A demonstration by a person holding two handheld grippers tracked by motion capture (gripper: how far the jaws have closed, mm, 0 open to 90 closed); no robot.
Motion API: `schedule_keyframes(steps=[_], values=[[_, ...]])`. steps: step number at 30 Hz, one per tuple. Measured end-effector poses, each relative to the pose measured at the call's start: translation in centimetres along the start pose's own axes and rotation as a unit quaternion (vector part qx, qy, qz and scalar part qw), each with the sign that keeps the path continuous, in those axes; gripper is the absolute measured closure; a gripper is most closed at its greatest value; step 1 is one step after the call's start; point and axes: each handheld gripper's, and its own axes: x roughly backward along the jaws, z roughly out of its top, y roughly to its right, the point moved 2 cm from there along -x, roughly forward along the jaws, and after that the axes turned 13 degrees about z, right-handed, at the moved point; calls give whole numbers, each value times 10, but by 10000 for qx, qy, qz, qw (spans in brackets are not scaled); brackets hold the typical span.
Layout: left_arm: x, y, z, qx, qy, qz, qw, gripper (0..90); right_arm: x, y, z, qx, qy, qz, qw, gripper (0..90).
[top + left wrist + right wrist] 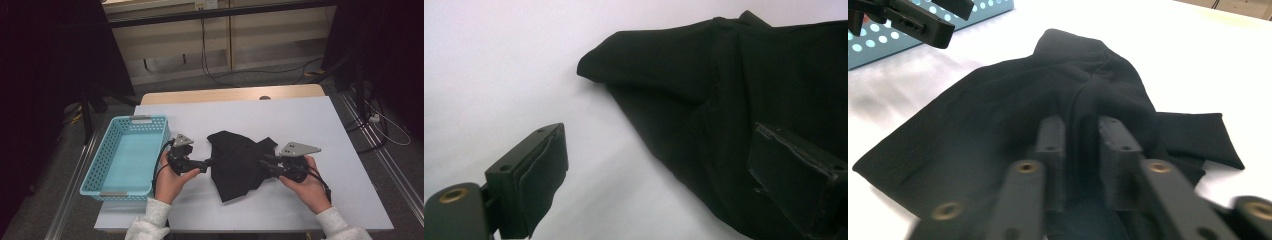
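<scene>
Between left gripper [659,170] jaws spread and right gripper [1082,145] jaws pinching it, unlabelled black cloth [239,160].

Lab — cables [260,70], rails [385,150], blackout curtains [50,75]

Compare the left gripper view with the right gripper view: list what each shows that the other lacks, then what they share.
Left gripper view: its own tongs standing wide open, one jaw over the bare white table, the other over the black cloth.

Right gripper view: its tongs pinching a raised fold of that cloth, a corner of the blue basket, and the other gripper's jaws beyond.

Both: the black cloth on the white table.
</scene>
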Motion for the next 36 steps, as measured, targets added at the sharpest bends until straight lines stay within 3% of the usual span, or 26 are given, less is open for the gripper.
schedule_keyframes(steps=[1, 2, 4, 9, 11, 14, 16, 20, 23, 24, 27, 28, 30, 32, 36], values=[[0, 0, 0, 0, 0, 0, 10000, 93, 0, 0, 0, 0, 0, 0, 10000, 746], [0, 1, 0, 5, -1, -8, 10000, 93, -1, 0, 0, -18, 30, 53, 10000, 823], [0, 1, 0, 0, 0, -18, 10000, 93, 0, 0, 2, -2, 57, 78, 10000, 860], [0, 0, 0, -20, 1, -12, 10000, 93, 6, 3, 5, -33, 142, 40, 9999, 872], [1, 0, 0, -20, 7, -6, 10000, 93, 13, 9, 7, 20, 126, -146, 9998, 873], [0, 0, 0, -28, 16, 2, 10000, 93, 29, 29, 6, -253, 309, -472, 9981, 874], [-1, 1, 0, -36, -19, -10, 10000, 93, 35, 38, -1, -320, 259, -611, 9973, 874], [-2, 2, -1, -74, -52, -3, 10000, 93, 32, 45, -13, -476, 30, -666, 9966, 870], [-2, 2, -1, -75, -27, -11, 10000, 93, 30, 45, -14, -461, -50, -688, 9966, 848], [-1, 1, 0, -77, -22, -12, 10000, 93, 30, 43, -13, -438, -64, -726, 9964, 724], [-2, 1, -1, -75, -15, -8, 10000, 93, 31, 40, -9, -290, -104, -794, 9964, 654], [-2, 1, -1, -77, -29, -15, 10000, 94, 32, 37, -6, -245, -97, -797, 9965, 574], [-2, 1, -1, -77, -15, -13, 10000, 93, 32, 36, -5, -257, -48, -809, 9964, 547], [-2, 2, 0, -73, -19, -24, 10000, 93, 32, 29, 1, -183, 30, -690, 9974, 476], [-3, 2, -1, -86, -39, -19, 10000, 94, 26, 21, 5, -118, 59, -495, 9987, 426]])
